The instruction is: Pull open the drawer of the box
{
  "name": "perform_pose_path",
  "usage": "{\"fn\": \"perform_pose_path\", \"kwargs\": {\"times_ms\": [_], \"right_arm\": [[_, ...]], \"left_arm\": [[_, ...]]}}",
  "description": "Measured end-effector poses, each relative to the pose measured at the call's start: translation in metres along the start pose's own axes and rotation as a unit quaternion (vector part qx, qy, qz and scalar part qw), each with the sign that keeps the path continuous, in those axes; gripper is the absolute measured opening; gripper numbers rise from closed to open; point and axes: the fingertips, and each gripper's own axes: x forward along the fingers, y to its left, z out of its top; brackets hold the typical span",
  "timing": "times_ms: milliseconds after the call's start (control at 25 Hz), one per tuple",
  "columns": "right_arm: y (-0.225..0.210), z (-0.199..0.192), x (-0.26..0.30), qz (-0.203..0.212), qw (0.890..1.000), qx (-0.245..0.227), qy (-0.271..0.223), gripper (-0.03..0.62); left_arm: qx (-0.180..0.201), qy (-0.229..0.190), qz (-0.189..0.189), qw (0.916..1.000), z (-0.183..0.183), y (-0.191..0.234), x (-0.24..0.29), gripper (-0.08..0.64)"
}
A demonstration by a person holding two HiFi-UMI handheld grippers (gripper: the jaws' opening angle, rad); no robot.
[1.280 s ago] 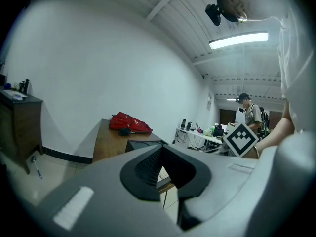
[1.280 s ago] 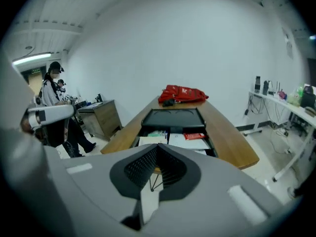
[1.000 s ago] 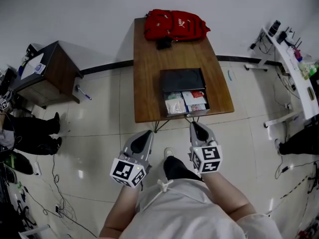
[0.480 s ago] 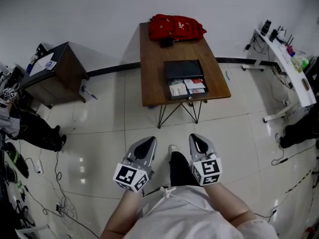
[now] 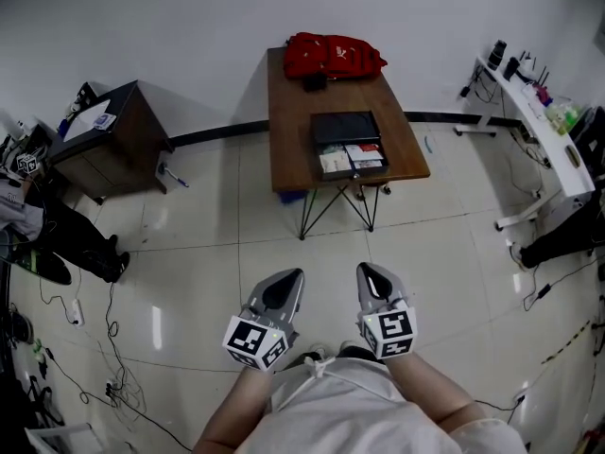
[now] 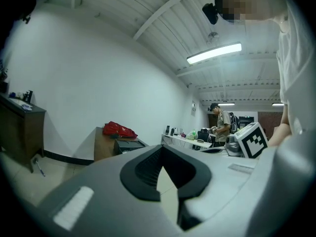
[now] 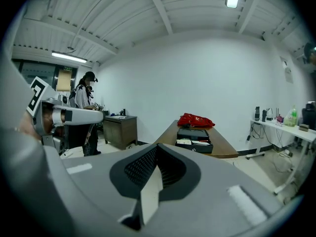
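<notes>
A black box (image 5: 345,127) sits on the wooden table (image 5: 288,121), and its drawer (image 5: 352,160) is pulled out toward me with white and red packets inside. I stand well back from the table on the tiled floor. My left gripper (image 5: 286,279) and right gripper (image 5: 371,274) are held close to my body, side by side, both shut and holding nothing. In the left gripper view the left gripper (image 6: 160,149) points toward the distant box (image 6: 127,143). In the right gripper view the right gripper (image 7: 157,149) faces the box (image 7: 193,138) and its open drawer.
A red backpack (image 5: 333,55) lies at the table's far end by the wall. To the left stand a dark cabinet (image 5: 109,140) and a person (image 5: 47,235). A white desk (image 5: 539,121) with small items is at the right. Cables trail on the floor at left.
I have backed away from the table, so the box and table look smaller and farther. Both grippers stay shut and empty near my body.
</notes>
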Motion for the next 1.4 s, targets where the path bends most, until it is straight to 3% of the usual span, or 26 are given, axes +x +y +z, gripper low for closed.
{"fn": "perform_pose_path", "kwargs": {"times_ms": [560,1160,1400], "right_arm": [[-0.020,-0.009,-0.055,0.032,0.999,0.024,0.010,0.005],[-0.028,0.008,-0.057,0.029,0.999,0.019,-0.005,0.005],[-0.025,0.017,-0.053,0.034,0.999,-0.004,-0.018,0.005]], "left_arm": [[-0.005,0.000,0.009,1.0000,-0.012,-0.064,0.004,0.006],[0.011,-0.020,0.016,0.9996,0.010,-0.064,0.010,0.006],[0.016,-0.020,0.016,0.9996,0.012,-0.062,0.012,0.006]]}}
